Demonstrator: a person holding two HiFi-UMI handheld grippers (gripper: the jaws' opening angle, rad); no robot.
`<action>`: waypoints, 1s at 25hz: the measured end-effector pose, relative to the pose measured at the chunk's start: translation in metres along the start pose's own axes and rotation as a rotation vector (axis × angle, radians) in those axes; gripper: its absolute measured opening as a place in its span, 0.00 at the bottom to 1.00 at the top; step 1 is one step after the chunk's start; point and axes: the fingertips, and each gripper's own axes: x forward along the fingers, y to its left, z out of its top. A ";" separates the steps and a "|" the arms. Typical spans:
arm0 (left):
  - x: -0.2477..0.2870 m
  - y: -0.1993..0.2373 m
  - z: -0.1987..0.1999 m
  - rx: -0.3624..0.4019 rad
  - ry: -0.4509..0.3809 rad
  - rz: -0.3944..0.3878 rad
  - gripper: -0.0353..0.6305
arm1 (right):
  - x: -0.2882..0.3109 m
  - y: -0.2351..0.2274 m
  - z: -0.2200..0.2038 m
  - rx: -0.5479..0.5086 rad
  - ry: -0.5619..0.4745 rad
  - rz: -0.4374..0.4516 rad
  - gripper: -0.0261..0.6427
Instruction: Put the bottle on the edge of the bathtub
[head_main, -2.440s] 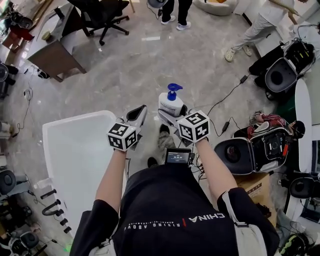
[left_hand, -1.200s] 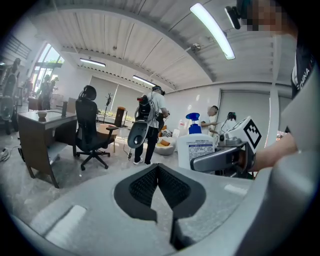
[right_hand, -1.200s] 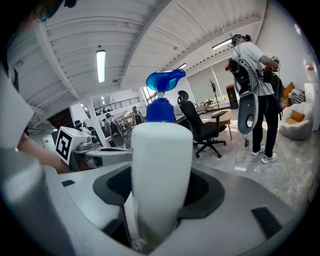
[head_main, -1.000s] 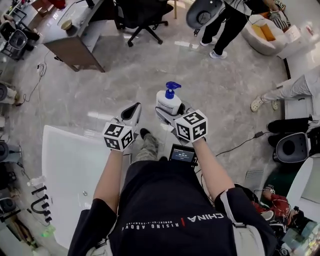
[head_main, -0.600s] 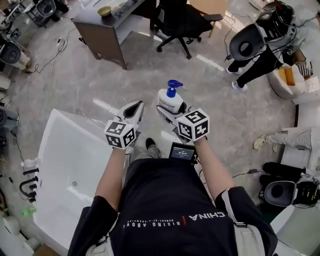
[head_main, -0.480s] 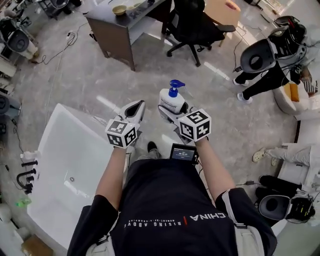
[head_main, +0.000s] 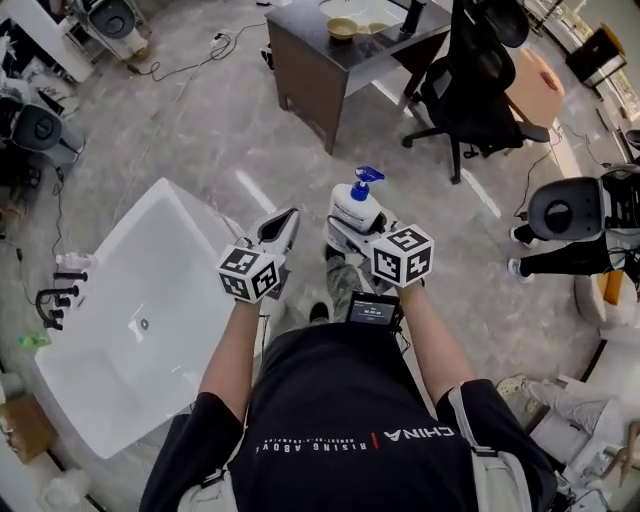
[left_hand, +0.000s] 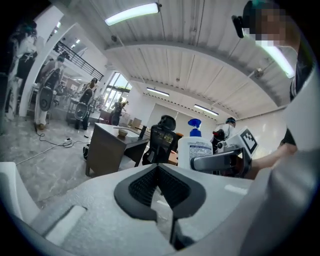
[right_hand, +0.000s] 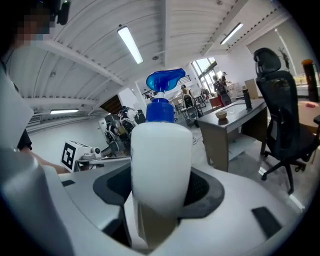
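Note:
A white bottle with a blue pump top stands upright in the air in front of me, and my right gripper is shut on its lower body. In the right gripper view the bottle fills the space between the jaws, both pads pressed on it. My left gripper hangs beside it to the left, shut and holding nothing. Its pads meet in the left gripper view, where the bottle shows to the right. The white bathtub lies on the floor at lower left, its near rim below the left gripper.
Black tap fittings sit at the tub's left end. A dark desk with a bowl and a black office chair stand ahead. A person's legs and round equipment are at the right. Cables trail over the grey floor.
My view has swung round: the bathtub now lies more fully at my left, and the desk and chair have come to the top. Both grippers keep their pose, the bottle still held.

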 end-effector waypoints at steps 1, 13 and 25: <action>0.002 0.011 0.003 -0.013 -0.009 0.018 0.07 | 0.012 -0.004 0.004 -0.004 0.007 0.020 0.45; 0.036 0.157 0.088 -0.062 -0.134 0.304 0.07 | 0.178 -0.034 0.100 -0.147 0.118 0.307 0.45; 0.011 0.261 0.101 -0.137 -0.171 0.551 0.07 | 0.305 -0.007 0.124 -0.203 0.257 0.550 0.45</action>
